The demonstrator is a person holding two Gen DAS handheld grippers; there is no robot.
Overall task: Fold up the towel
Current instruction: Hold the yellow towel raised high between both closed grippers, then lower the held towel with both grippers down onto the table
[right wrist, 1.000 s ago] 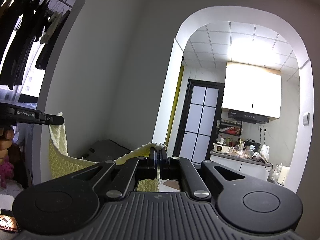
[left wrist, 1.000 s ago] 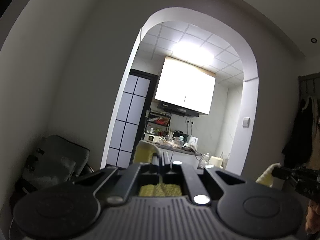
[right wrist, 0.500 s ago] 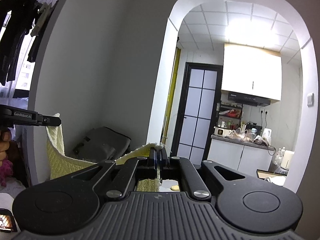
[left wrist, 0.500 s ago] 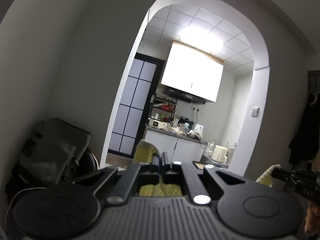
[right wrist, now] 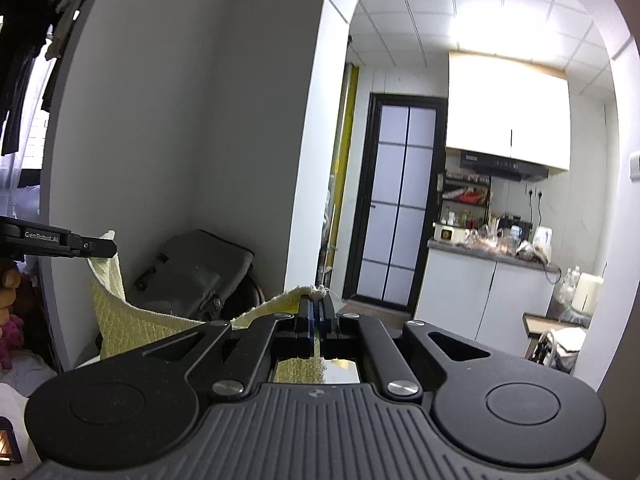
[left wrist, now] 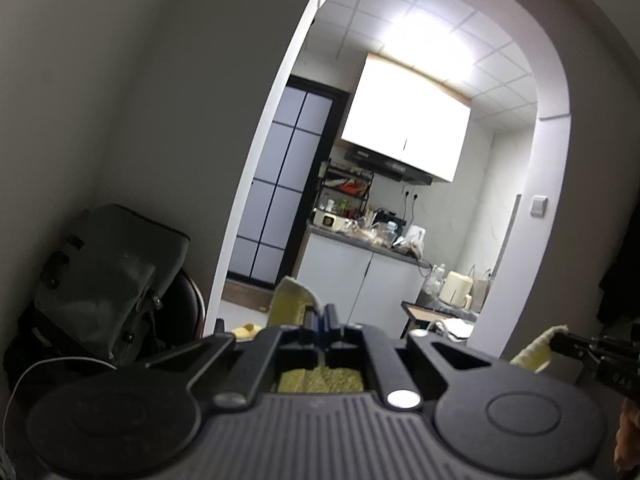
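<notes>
**Towel held up in front of the kitchen archway**

In front of the archway (right wrist: pixel 320 160) I have the yellow towel (right wrist: pixel 120 320) lifted in the air, one corner in each tool. My left gripper (left wrist: pixel 320 316) has its fingers pressed together on a corner of the towel, a tuft of cloth poking up just left of them. My right gripper (right wrist: pixel 316 308) is likewise clamped tight on another corner, the frayed edge showing over its tips. From there the towel sags in a curve to the left of the archway, up to the left gripper. Left of the archway, against the wall, sits a grey bag (right wrist: pixel 192 272). Through the archway I see a white cabinet (right wrist: pixel 480 300) with a cluttered worktop.
</notes>
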